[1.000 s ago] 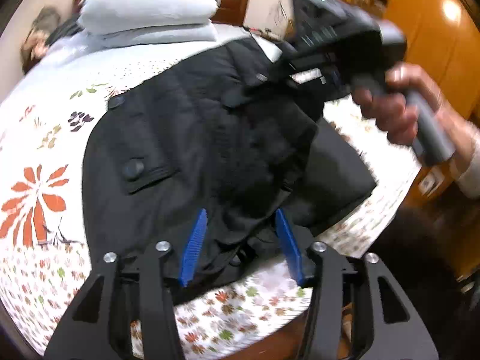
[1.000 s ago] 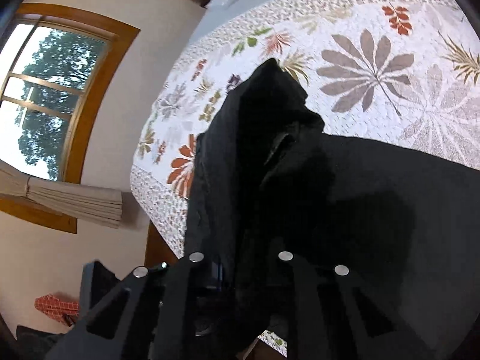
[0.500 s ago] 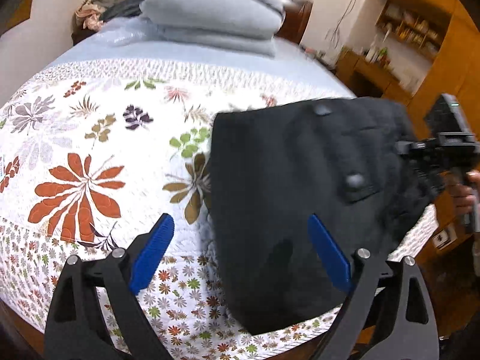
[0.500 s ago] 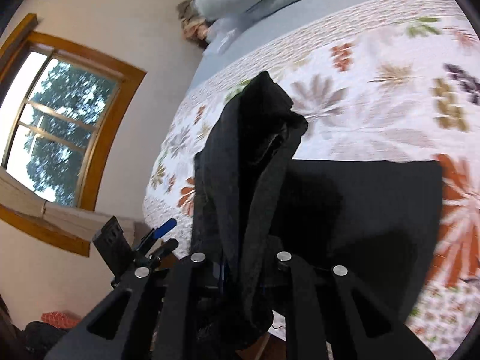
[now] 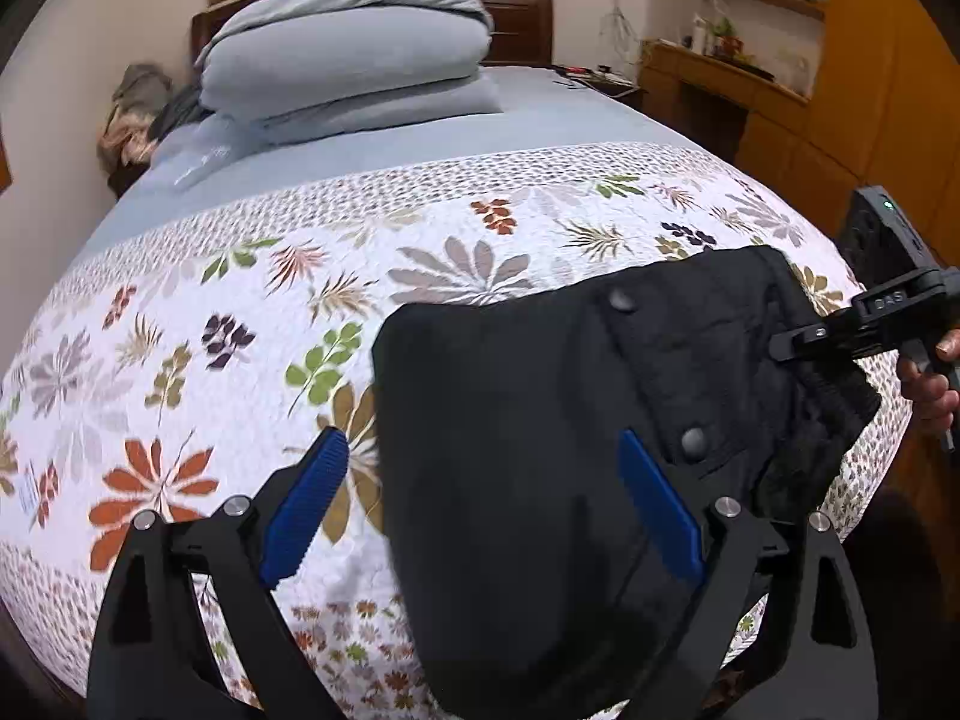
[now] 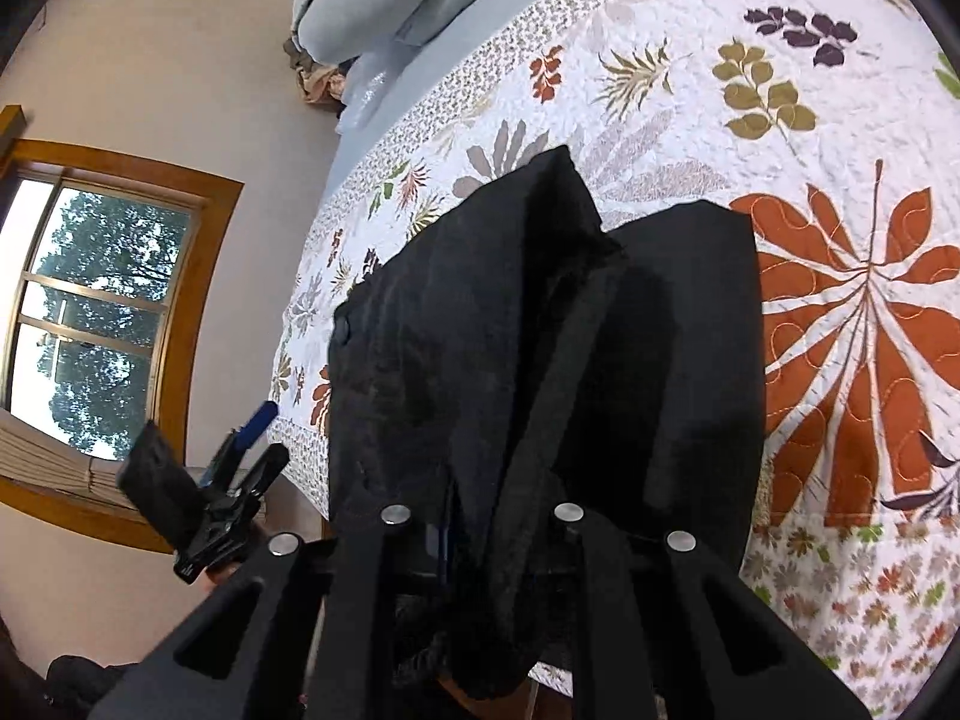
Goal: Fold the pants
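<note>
The black pants (image 5: pixel 540 450) lie folded on the flowered quilt (image 5: pixel 240 312) at the near edge of the bed (image 5: pixel 384 138), their waist end with two buttons toward the right.

The left gripper (image 5: pixel 480 498) hovers above the pants with its blue fingers (image 5: pixel 303 504) spread wide. Its fingers have just been opening within the last second, and nothing is gripped between them now; one finger stands over the quilt just beside the pants' edge, the other over the black cloth.

The right gripper (image 6: pixel 480 534) has its fingers nearly closed on a bunched fold of the pants' waist end, which is lifted off the quilt and hangs down past the fingers. In the left wrist view, a hand (image 5: pixel 930 384) holds this gripper at the bed's right edge.

A grey folded duvet (image 5: pixel 342 60) sits at the head of the bed, well apart from the pants.
</note>
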{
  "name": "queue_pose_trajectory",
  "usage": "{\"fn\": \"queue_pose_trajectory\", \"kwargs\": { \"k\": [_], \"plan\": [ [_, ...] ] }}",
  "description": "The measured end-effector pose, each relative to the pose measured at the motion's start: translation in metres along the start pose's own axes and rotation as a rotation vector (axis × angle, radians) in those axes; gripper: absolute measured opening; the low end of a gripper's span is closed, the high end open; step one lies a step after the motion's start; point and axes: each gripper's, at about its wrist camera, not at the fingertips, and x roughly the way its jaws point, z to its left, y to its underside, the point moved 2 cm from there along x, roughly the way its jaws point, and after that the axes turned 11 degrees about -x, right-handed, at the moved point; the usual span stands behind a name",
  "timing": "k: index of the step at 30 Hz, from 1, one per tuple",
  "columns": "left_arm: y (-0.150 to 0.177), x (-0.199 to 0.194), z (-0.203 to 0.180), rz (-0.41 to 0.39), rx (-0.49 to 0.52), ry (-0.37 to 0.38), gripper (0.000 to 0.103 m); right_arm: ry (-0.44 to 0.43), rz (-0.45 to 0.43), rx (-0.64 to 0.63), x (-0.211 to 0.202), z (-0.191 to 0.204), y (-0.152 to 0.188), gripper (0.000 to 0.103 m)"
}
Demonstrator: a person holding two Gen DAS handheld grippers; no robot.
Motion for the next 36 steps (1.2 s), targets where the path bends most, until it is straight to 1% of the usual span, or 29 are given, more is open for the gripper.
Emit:
{"fn": "queue_pose_trajectory", "kwargs": {
  "k": [2,3,4,5,6,8,10,11,12,13,14,16,17,19,20,22,24,26,27,28,30,32,33,34,35,36],
  "plan": [
    [0.000,0.006,-0.007,0.015,0.011,0.024,0.091,0.014,0.007,-0.007,0.006,-0.003,-0.002,0.017],
    [0.001,0.010,-0.010,0.025,0.019,0.023,0.091,0.026,0.018,-0.017,0.008,-0.005,-0.003,0.020],
    [0.003,0.014,-0.012,0.033,0.028,0.022,0.091,0.038,0.025,-0.018,0.012,-0.004,-0.005,0.028],
    [0.006,0.021,-0.014,0.051,0.042,0.018,0.091,0.066,0.038,-0.018,0.014,-0.007,-0.004,0.032],
    [0.009,0.027,-0.013,0.066,0.047,0.012,0.091,0.073,0.040,-0.026,0.013,-0.010,-0.001,0.036],
    [0.015,0.041,-0.008,0.102,0.032,-0.003,0.091,0.104,0.039,-0.054,0.008,-0.009,0.001,0.037],
    [0.020,0.049,-0.002,0.122,0.012,-0.003,0.091,0.216,-0.003,-0.091,-0.014,-0.005,0.004,0.047],
    [0.022,0.052,0.003,0.130,-0.003,-0.005,0.092,0.255,-0.019,-0.099,-0.022,-0.004,0.005,0.051],
    [0.023,0.053,0.004,0.131,-0.010,-0.004,0.092,0.315,-0.055,-0.120,-0.037,-0.001,0.007,0.052],
    [0.024,0.052,0.006,0.129,-0.018,-0.006,0.092,0.329,-0.086,-0.139,-0.047,0.004,0.009,0.052],
    [0.024,0.051,0.007,0.127,-0.020,-0.011,0.092,0.315,-0.115,-0.159,-0.056,0.010,0.011,0.052],
    [0.023,0.044,0.008,0.100,-0.012,-0.036,0.091,0.229,-0.142,-0.190,-0.061,0.028,0.014,0.052],
    [0.023,0.042,0.008,0.089,-0.008,-0.049,0.091,0.165,-0.132,-0.210,-0.054,0.039,0.016,0.052],
    [0.024,0.042,0.009,0.078,0.003,-0.081,0.091,0.134,-0.096,-0.239,-0.038,0.052,0.018,0.052],
    [0.024,0.043,0.009,0.079,0.004,-0.083,0.091,0.137,-0.079,-0.262,-0.030,0.055,0.019,0.052],
    [0.025,0.046,0.011,0.085,-0.010,-0.083,0.091,0.198,-0.041,-0.299,-0.011,0.058,0.026,0.051],
    [0.026,0.047,0.012,0.083,-0.015,-0.088,0.092,0.211,-0.025,-0.282,-0.004,0.052,0.033,0.050],
    [0.026,0.048,0.010,0.081,0.000,-0.097,0.093,0.220,-0.031,-0.256,-0.007,0.037,0.042,0.046],
    [0.026,0.048,0.010,0.079,0.008,-0.100,0.093,0.223,-0.033,-0.236,-0.009,0.031,0.045,0.040],
    [0.027,0.048,0.009,0.076,0.017,-0.103,0.093,0.218,-0.040,-0.212,-0.012,0.024,0.048,0.036],
    [0.027,0.047,0.006,0.071,0.031,-0.114,0.093,0.191,-0.055,-0.169,-0.017,0.015,0.052,0.036],
    [0.026,0.044,0.003,0.064,0.036,-0.129,0.092,0.173,-0.067,-0.152,-0.022,0.012,0.054,0.036],
    [0.025,0.040,0.002,0.053,0.043,-0.135,0.092,0.176,-0.071,-0.159,-0.026,0.014,0.054,0.038],
    [0.024,0.036,0.000,0.042,0.048,-0.137,0.092,0.191,-0.077,-0.172,-0.030,0.017,0.054,0.042],
    [0.021,0.029,-0.001,0.029,0.051,-0.140,0.092,0.208,-0.089,-0.184,-0.035,0.020,0.054,0.043],
    [0.020,0.025,-0.002,0.022,0.051,-0.141,0.092,0.203,-0.115,-0.207,-0.042,0.027,0.052,0.046]
  ]
}}
